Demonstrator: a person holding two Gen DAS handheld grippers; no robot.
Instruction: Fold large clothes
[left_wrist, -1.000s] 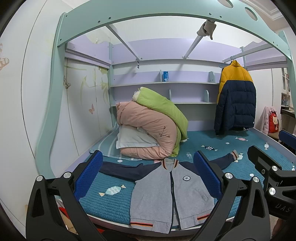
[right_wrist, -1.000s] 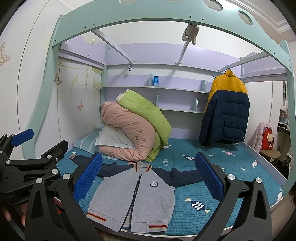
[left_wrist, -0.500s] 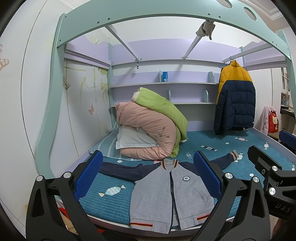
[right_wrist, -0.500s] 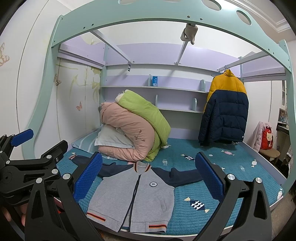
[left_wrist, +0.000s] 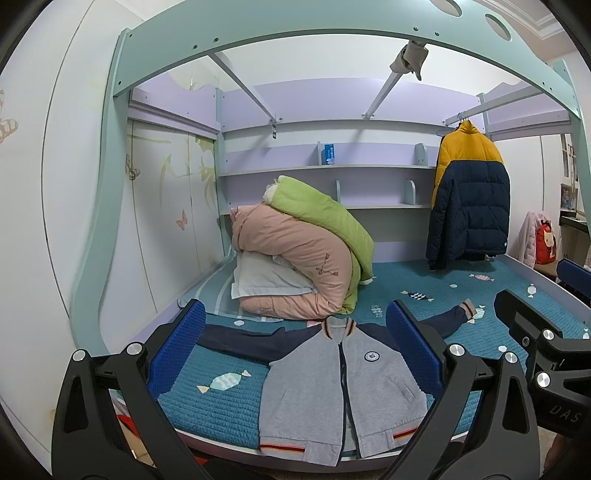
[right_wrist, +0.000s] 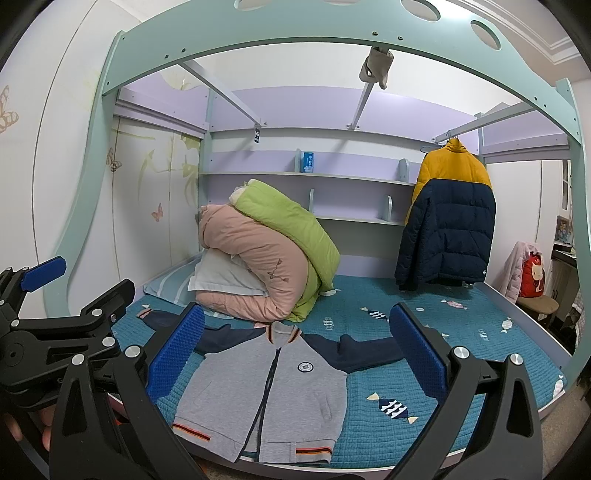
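Observation:
A grey zip jacket (left_wrist: 332, 391) with navy sleeves lies flat, front up, on the teal bed cover (left_wrist: 221, 406), hem at the near edge. It also shows in the right wrist view (right_wrist: 273, 398). My left gripper (left_wrist: 295, 354) is open and empty, held in the air before the bed. My right gripper (right_wrist: 295, 354) is open and empty too, beside the left one, which shows at the left of the right wrist view (right_wrist: 66, 332). Neither touches the jacket.
A rolled pink and green quilt (left_wrist: 299, 258) with a white pillow lies at the bed's back left. A yellow and navy puffer coat (left_wrist: 469, 199) hangs from a rail at the right. The teal bunk frame (left_wrist: 332, 22) arches overhead. Shelves line the back wall.
Both grippers have drifted slightly; the views shift a little. The jacket lies as before and both grippers stay open.

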